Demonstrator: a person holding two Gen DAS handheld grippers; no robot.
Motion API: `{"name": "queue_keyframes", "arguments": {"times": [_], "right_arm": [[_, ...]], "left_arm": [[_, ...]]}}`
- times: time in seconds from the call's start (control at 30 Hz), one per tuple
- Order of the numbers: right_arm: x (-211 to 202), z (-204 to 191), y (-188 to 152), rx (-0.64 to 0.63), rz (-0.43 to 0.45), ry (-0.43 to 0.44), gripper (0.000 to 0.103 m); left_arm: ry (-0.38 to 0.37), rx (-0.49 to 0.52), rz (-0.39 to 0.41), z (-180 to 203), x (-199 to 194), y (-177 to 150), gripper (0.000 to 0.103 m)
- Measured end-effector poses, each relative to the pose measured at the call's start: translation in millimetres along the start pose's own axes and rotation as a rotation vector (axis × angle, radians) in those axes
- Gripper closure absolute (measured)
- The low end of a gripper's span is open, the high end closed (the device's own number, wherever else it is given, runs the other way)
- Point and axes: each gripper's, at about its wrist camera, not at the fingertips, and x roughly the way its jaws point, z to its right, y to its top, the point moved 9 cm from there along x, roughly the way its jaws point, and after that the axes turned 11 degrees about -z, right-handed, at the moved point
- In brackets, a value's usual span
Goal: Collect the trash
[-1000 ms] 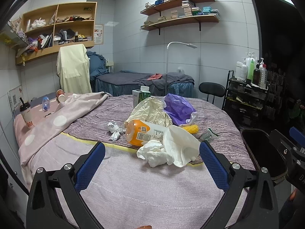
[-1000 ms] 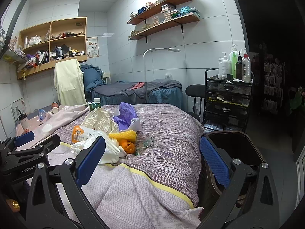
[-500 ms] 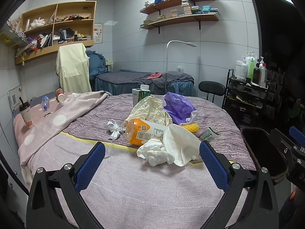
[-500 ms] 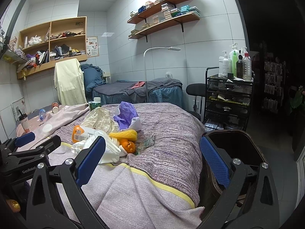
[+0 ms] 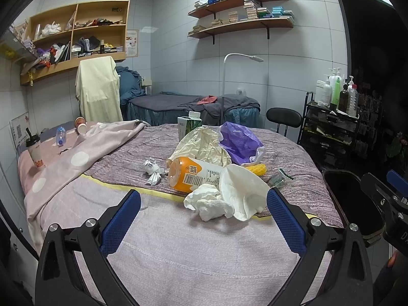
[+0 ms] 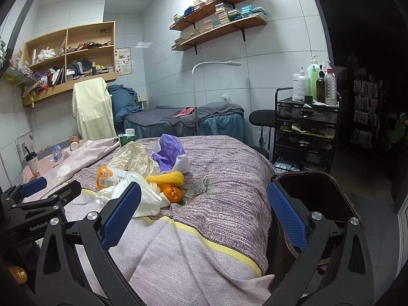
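Claws (image 5: pixel 203 219) wide; trash (image 5: pixel 216 173) heaped, crumpled.

Right gripper (image 6: pixel 204 215): fingers spread wide, empty, above the bed (image 6: pixel 229 168).
Trash pile (image 6: pixel 142 170): heaped mid-bed.
Bin (image 6: pixel 306 178): beside bed.

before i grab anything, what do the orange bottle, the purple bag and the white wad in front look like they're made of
Orange bottle: likely plastic, smooth and slightly glossy, with a printed barcode label.
Purple bag: thin plastic film, crinkled, faintly shiny.
White wad: probably tissue paper, matte, softly crumpled.
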Motion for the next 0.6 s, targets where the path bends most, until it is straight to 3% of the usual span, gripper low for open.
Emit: {"name": "queue_keyframes", "arguments": {"times": [0.6], "right_arm": [[-0.1, -0.3, -0.7, 0.003, -0.005, 0.003, 0.005]], "left_arm": [[-0.001, -0.002, -0.002, -0.9, 1.2, -2.5, 0.006]]}}
